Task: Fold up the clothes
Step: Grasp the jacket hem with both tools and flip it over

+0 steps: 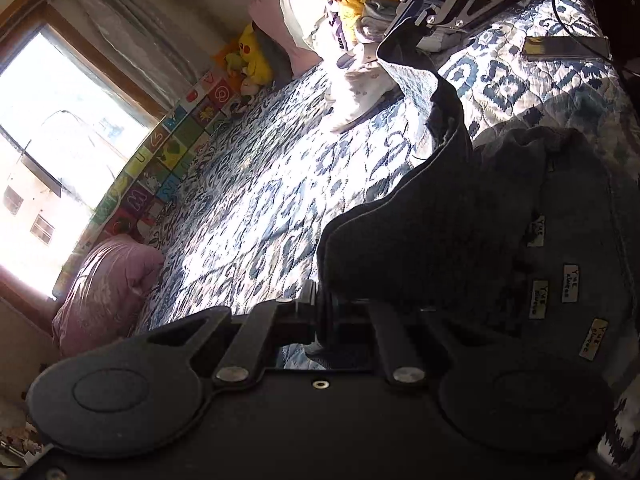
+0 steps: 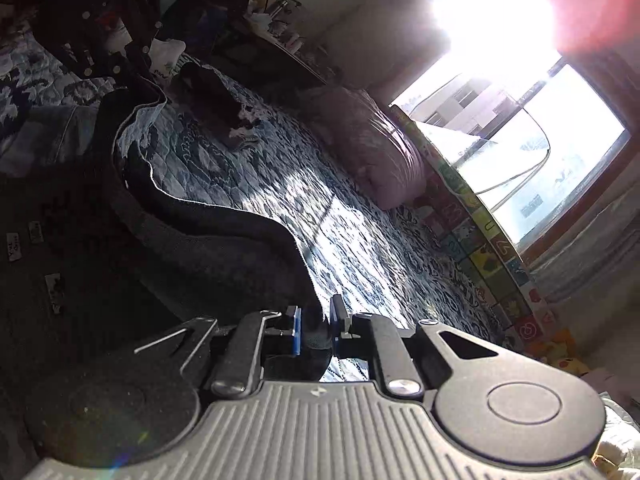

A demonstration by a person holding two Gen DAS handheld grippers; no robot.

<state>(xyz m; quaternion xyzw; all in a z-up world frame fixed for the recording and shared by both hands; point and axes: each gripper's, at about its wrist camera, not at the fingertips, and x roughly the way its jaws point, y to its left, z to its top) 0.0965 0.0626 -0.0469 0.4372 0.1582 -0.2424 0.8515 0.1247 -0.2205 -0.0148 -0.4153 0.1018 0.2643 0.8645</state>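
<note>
Two tools | left tool (image 1: pixel 324 316), right tool (image 2: pixel 316 328) each pinching dark garment (image 1: pixel 460 240) (hem lifted) | over quilt (image 1: pixel 260 200)

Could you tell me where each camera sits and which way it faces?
Left wrist: on the left claw, facing along the quilted bed toward the window; right claw visible at top.
Right wrist: on the right claw, facing across the bed toward the window.
Shared: each claw grips the dark garment, plus the pink pillow.
</note>
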